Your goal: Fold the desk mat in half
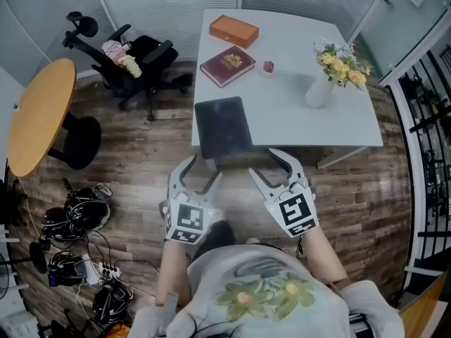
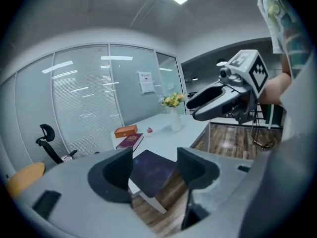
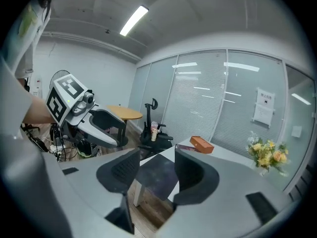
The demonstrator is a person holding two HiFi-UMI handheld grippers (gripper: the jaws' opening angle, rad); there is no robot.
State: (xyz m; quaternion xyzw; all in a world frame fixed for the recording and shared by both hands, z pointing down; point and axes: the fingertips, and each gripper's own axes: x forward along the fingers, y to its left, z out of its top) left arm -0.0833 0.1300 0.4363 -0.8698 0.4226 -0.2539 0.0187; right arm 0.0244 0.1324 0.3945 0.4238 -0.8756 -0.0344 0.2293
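Observation:
A dark desk mat (image 1: 223, 127) lies flat at the near left corner of the white table (image 1: 296, 122), its near edge reaching the table's rim. Both grippers hover over the wooden floor just short of that edge, apart from the mat. My left gripper (image 1: 201, 171) is open with nothing between its jaws; in the left gripper view the mat (image 2: 157, 176) shows through the gap. My right gripper (image 1: 271, 166) is also open and empty, and the mat (image 3: 159, 176) lies ahead of its jaws.
On the table sit an orange box (image 1: 234, 30), a maroon book (image 1: 227, 65), a small pink item (image 1: 268, 67) and a white vase of flowers (image 1: 320, 89). A black office chair (image 1: 130, 62), a round wooden table (image 1: 39, 115) and cables (image 1: 77, 245) stand left.

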